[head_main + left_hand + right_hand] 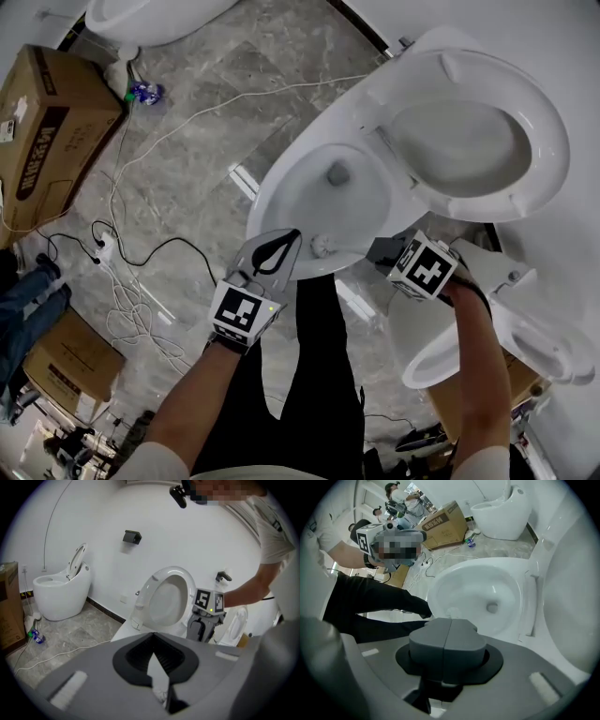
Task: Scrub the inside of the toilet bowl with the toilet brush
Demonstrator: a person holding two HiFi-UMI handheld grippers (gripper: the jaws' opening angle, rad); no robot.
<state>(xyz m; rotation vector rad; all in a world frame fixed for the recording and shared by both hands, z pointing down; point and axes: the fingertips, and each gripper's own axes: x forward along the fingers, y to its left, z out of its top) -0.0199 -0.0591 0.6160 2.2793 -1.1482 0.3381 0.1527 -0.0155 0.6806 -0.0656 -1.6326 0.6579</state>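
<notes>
The white toilet bowl (281, 183) stands open below me, its lid (478, 145) raised to the right. My left gripper (291, 242) hovers over the bowl's near rim, shut on the thin white handle of the toilet brush (156, 670). The brush's bristle head (322, 246) sits just inside the front rim. In the left gripper view the handle runs down between the jaws to the bristles (161, 696). My right gripper (380, 249) is at the bowl's right near edge, shut with nothing in it; its jaws (446, 639) meet flat, aimed at the bowl (478, 590).
The person's black-trousered legs (314, 375) stand against the bowl's front. Another toilet (497, 328) stands close at the right and a third (141, 14) at the far left. Cardboard boxes (47, 131) and loose cables (131, 281) lie on the marble floor to the left.
</notes>
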